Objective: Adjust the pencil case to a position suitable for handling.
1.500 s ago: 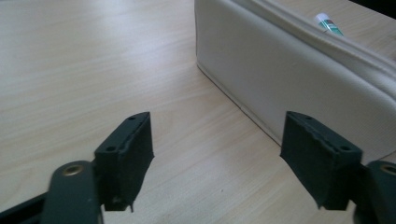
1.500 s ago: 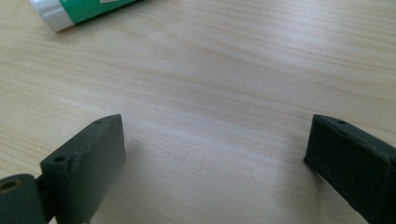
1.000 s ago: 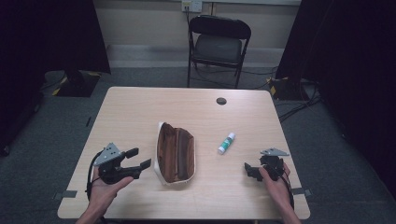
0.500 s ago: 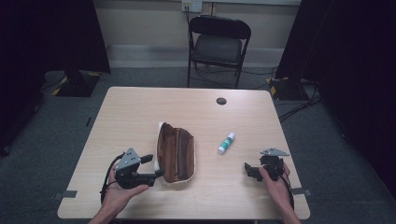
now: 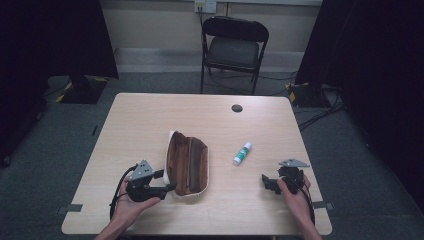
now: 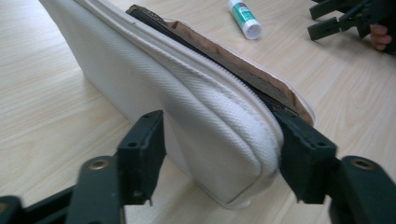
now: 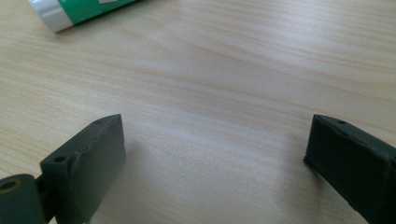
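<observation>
A white pencil case (image 5: 187, 162) with a brown lining lies unzipped at the middle of the table; its white side (image 6: 187, 84) shows close up in the left gripper view. My left gripper (image 5: 169, 181) has its jaws on either side of the case's near end (image 6: 219, 149). They have just been closing, and both pads now rest against the fabric. A green and white glue stick (image 5: 242, 153) lies to the right of the case (image 6: 243, 18) (image 7: 79, 10). My right gripper (image 5: 267, 182) rests open on the table (image 7: 215, 154) with nothing between its jaws.
The wooden table (image 5: 150, 120) has a small black round cap (image 5: 237, 108) near its far edge. A black folding chair (image 5: 235, 50) stands behind the table. My right gripper (image 6: 336, 23) also appears far off in the left gripper view.
My left gripper has moved right and down to the near end of the pencil case, and its jaws now straddle it. The right hand has stayed in place.
</observation>
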`<state>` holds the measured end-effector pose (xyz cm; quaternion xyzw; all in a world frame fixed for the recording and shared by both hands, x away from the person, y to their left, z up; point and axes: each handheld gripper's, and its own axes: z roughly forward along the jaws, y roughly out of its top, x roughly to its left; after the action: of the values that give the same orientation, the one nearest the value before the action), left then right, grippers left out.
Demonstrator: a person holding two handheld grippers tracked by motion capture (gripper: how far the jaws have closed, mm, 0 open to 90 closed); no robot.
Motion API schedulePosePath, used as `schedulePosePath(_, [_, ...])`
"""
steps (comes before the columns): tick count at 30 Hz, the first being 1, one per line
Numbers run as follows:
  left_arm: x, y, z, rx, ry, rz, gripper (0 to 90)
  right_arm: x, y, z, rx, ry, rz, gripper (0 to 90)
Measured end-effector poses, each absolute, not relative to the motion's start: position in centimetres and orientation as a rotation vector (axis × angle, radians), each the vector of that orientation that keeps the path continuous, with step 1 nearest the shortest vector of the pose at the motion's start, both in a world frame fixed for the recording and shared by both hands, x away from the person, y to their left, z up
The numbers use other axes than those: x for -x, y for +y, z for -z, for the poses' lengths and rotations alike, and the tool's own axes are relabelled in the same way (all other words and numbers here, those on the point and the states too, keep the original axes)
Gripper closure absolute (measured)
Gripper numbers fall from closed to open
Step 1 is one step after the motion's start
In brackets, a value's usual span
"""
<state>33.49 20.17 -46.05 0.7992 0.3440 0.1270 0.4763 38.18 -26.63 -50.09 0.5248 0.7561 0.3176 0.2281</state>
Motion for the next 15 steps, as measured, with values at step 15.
schedulePosePath(15, [-33.7, 21.2, 45.7, -1.977, 0.817, -0.329, 60.2, -38.2, -26.6, 50.1, -1.448, 2.081, -0.874, 3.9])
